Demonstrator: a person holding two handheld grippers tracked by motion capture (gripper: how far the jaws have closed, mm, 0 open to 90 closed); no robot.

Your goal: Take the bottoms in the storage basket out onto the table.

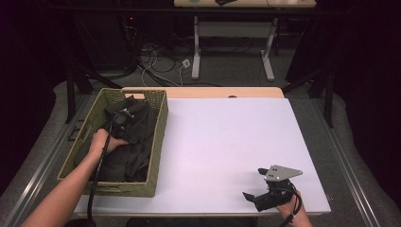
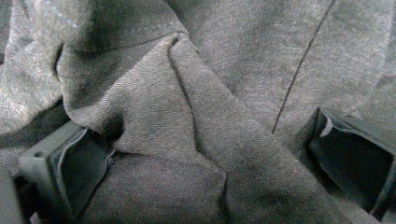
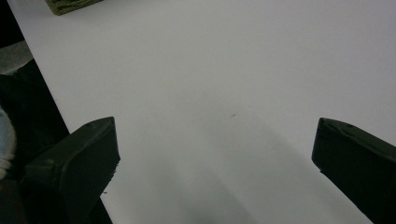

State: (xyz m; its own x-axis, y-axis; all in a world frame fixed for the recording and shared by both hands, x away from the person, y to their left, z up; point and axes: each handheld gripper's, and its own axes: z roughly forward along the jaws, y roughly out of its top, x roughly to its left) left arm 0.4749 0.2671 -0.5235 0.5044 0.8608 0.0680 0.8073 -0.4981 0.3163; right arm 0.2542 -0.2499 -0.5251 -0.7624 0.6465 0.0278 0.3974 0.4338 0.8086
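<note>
A dark grey garment (image 1: 138, 130) lies bunched in a woven green basket (image 1: 162, 124) at the table's left. My left gripper (image 1: 123, 116) reaches down into the basket and presses on the cloth. In the left gripper view its jaws stand wide apart, open (image 2: 201, 140), with a ridge of grey twill fabric (image 2: 154, 93) bulging between them. My right gripper (image 1: 254, 185) rests low at the table's front right, open. Between its spread jaws (image 3: 215, 135) there is just the white table top (image 3: 233, 70).
The white table (image 1: 227, 137) stretches from the basket to the right edge. A corner of the basket (image 3: 70, 5) shows far off in the right gripper view. Beyond the table are floor cables (image 1: 156, 61) and a second desk's legs (image 1: 196, 47).
</note>
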